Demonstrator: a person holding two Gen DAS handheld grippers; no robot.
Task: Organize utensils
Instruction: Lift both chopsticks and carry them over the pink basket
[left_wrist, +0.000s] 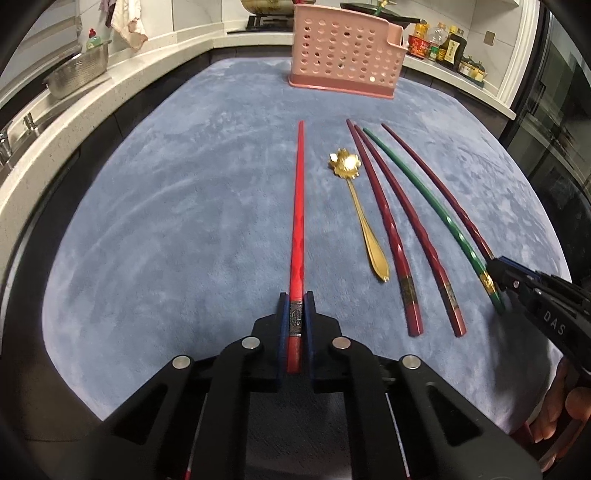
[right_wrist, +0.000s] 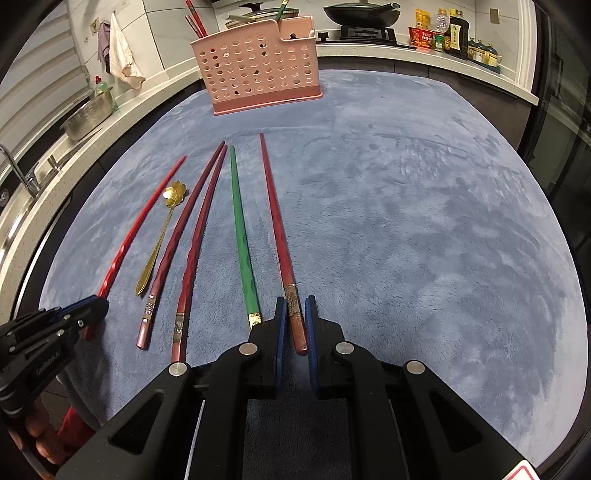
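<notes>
**Chopsticks and spoon laid out on the desk, one stick between each pair of jaws**

Chopsticks lie in a row on the blue cloth (left_wrist: 184, 206) covering the desk, their thin tips pointing toward the pink holder (left_wrist: 343, 51) that stands upright at the far end. From our left gripper (left_wrist: 295, 306) we see its jaws drawn in on both sides of the thick end of the bright red chopstick (left_wrist: 298, 221), the blue pads against the decorated band; the stick runs straight ahead over the cloth.

To its right lies the gold spoon (left_wrist: 360, 210), flower-shaped bowl farthest from us, then two dark red chopsticks (left_wrist: 391, 229) close together with their tips nearly touching, then the green chopstick (left_wrist: 424, 199).

The last maroon chopstick (right_wrist: 279, 229) sits between the jaws of our right gripper (right_wrist: 295, 310) — they are parted a little, and we see a sliver of gap on each side of the stick, so we cannot tell whether they actually press on it. The green chopstick's gold-banded end lies just beside the left finger of that gripper.

In the right view the holder already has several utensils standing in it. Behind the desk we see a kitchen counter with a metal colander (left_wrist: 79, 70) and a row of bottles (left_wrist: 443, 46).
</notes>
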